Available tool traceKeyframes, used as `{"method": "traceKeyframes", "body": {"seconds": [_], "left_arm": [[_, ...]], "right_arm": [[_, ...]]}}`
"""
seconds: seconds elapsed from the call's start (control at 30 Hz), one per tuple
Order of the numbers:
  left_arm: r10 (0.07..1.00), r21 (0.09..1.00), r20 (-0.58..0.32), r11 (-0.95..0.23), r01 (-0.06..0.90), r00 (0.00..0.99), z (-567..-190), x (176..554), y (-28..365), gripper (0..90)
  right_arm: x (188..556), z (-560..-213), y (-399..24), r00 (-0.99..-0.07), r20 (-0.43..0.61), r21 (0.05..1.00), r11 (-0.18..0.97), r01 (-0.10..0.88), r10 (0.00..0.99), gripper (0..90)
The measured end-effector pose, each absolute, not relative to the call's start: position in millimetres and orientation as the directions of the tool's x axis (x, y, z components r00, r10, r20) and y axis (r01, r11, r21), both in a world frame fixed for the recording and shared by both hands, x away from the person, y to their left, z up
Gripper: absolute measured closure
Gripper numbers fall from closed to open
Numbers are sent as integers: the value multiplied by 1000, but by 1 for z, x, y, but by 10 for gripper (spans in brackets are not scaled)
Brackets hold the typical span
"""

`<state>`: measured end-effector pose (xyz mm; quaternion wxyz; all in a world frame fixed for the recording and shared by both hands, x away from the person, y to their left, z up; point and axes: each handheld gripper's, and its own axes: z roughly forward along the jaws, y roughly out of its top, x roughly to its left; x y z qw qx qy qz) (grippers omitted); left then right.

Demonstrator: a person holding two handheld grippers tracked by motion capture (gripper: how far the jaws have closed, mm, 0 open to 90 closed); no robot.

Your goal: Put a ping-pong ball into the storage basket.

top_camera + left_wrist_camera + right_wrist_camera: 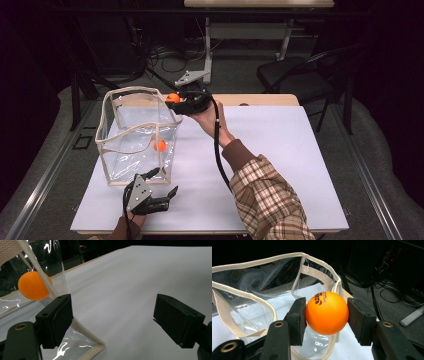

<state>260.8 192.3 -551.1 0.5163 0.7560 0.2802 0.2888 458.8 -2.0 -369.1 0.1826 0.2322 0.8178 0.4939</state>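
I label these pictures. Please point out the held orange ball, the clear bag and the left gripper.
held orange ball point(327, 313): right gripper view, its front face.
clear bag point(131, 92): high view, far rim.
left gripper point(112, 320): left gripper view, midway between its jaws.

1. a white table top point(280, 150) with a pale wood edge at 12 o'clock.
2. grey floor point(240, 75) beyond it, strewn with dark cables point(165, 57).
3. a black chair point(300, 75) at 1 o'clock.
4. a second desk point(260, 4) on light legs at 12 o'clock.
5. the room's edges lie in darkness.
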Motion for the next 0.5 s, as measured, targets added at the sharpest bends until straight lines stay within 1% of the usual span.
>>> {"method": "traceKeyframes", "body": {"seconds": [0.3, 0.5], "left_arm": [[721, 943, 148, -309, 123, 677, -551, 261, 192, 157], [724, 945, 142, -302, 125, 675, -551, 260, 193, 157]], "right_arm": [[463, -378, 13, -833, -54, 881, 418, 220, 551, 510], [465, -378, 19, -836, -40, 878, 419, 232, 547, 502]]}}
